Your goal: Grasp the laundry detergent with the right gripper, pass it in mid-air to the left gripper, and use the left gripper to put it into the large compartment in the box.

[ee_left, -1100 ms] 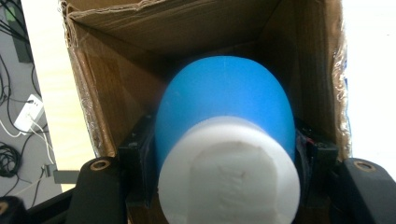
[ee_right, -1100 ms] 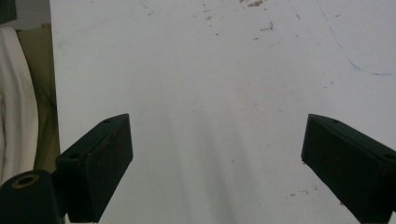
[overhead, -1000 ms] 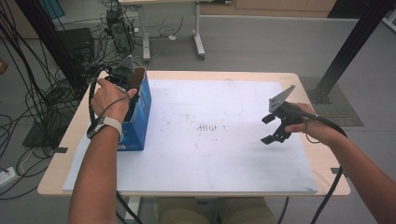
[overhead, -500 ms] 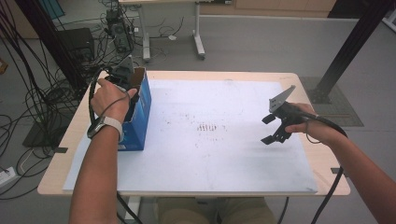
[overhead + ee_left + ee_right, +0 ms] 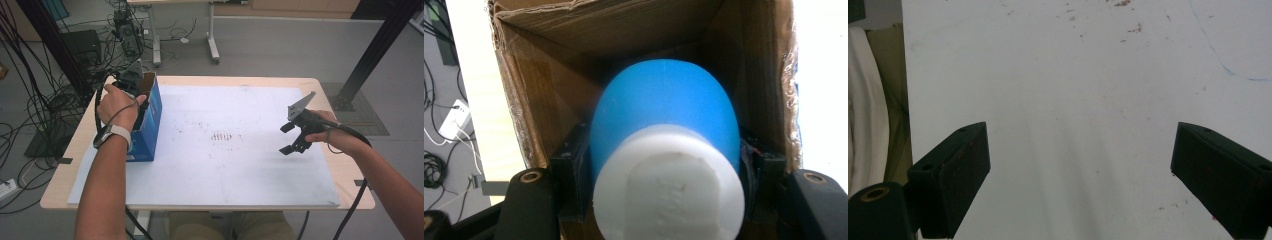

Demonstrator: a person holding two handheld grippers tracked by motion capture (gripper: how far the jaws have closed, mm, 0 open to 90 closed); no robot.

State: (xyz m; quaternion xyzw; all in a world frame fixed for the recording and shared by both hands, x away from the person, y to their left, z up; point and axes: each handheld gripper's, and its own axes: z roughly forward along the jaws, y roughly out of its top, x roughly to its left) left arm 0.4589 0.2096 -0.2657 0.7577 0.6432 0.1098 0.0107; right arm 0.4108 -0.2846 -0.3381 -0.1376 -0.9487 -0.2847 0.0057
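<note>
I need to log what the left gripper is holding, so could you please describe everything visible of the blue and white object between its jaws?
The blue and white object has a smooth, rounded blue body and a wide white cap-like end facing the camera, matte like plastic or foam. The left gripper clamps it from both sides, inside the open cardboard box, pointing down into it.

Carton [image 5: 150, 120] stands at the left edge of the sheet [image 5: 215, 165] covering the bench [image 5: 320, 87]. Left hand-held gripper [image 5: 131, 82] sits in the carton's open top, with the bulb-shaped object [image 5: 664, 110] between its jaws inside the carton. Right hand-held gripper [image 5: 290, 138] over the sheet's right part, well apart from the carton
</note>
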